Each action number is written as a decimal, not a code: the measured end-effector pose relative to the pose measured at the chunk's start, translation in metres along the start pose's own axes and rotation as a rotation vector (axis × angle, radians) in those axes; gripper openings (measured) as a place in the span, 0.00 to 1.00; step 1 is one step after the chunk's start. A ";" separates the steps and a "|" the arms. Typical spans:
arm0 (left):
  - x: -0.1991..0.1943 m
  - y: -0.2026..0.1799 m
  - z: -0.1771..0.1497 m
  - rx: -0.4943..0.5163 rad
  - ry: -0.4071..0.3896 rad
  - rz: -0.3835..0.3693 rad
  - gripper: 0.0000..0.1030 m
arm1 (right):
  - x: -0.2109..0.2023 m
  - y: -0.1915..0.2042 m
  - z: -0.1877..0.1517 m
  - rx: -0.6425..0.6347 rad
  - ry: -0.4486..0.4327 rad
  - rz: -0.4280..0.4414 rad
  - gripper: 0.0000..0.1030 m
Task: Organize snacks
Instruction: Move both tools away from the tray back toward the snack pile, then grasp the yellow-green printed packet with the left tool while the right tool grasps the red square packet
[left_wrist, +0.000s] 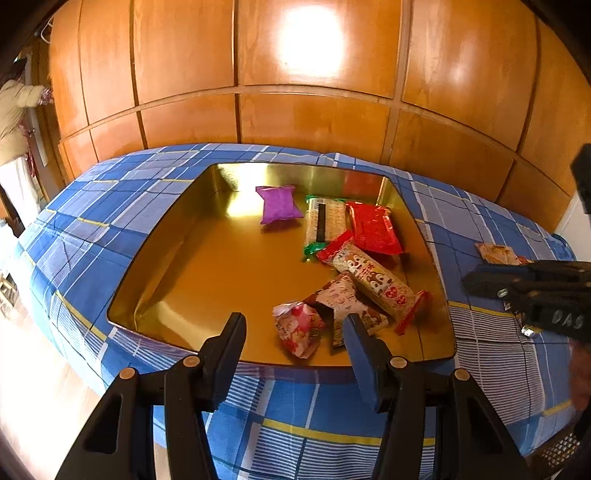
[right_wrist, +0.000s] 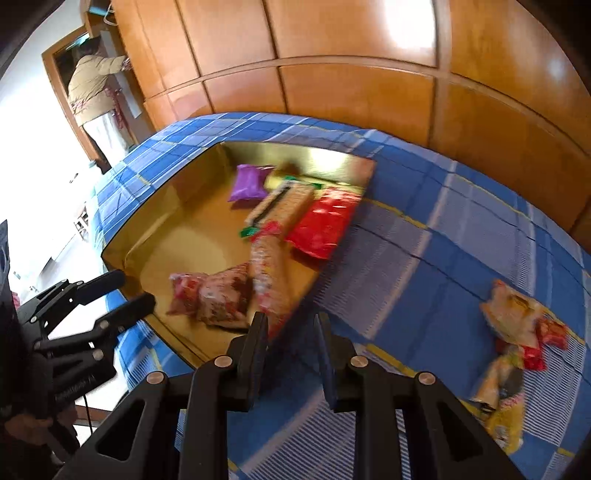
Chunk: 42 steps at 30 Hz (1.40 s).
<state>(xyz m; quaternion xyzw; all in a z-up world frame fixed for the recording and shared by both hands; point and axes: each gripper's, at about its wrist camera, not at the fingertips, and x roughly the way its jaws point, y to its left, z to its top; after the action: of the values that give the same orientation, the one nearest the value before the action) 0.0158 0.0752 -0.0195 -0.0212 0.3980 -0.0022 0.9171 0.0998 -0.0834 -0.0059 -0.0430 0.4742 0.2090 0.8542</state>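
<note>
A gold tray (left_wrist: 173, 280) sits on a blue plaid cloth and holds several snack packets: a purple one (left_wrist: 277, 204), a green-edged cracker pack (left_wrist: 325, 225), a red one (left_wrist: 373, 229), a long red-ended bar (left_wrist: 373, 280), and pink packets (left_wrist: 299, 326) at the near edge. My left gripper (left_wrist: 295, 321) is open and empty, hovering over the tray's near edge by the pink packets. My right gripper (right_wrist: 291, 321) is open and empty, above the cloth at the tray's right near corner (right_wrist: 207, 354). Loose packets (right_wrist: 517, 325) lie on the cloth to its right.
A wooden panelled wardrobe (left_wrist: 295, 92) stands behind the cloth-covered surface (left_wrist: 332, 424). A person (right_wrist: 96, 92) stands at a doorway on the far left. The right gripper shows in the left wrist view (left_wrist: 469, 282); the left gripper shows in the right wrist view (right_wrist: 138, 288).
</note>
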 end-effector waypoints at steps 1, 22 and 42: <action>-0.001 -0.002 0.001 0.006 -0.003 -0.001 0.54 | -0.006 -0.010 -0.002 0.013 -0.003 -0.010 0.26; -0.012 -0.098 0.026 0.247 -0.025 -0.127 0.54 | -0.086 -0.279 -0.087 0.521 0.054 -0.432 0.29; 0.022 -0.221 0.026 0.431 0.112 -0.317 0.54 | -0.103 -0.295 -0.083 0.626 -0.024 -0.386 0.30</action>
<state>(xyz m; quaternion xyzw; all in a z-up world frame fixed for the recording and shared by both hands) 0.0531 -0.1455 -0.0086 0.1127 0.4303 -0.2314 0.8652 0.1041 -0.4066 -0.0026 0.1342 0.4884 -0.1106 0.8551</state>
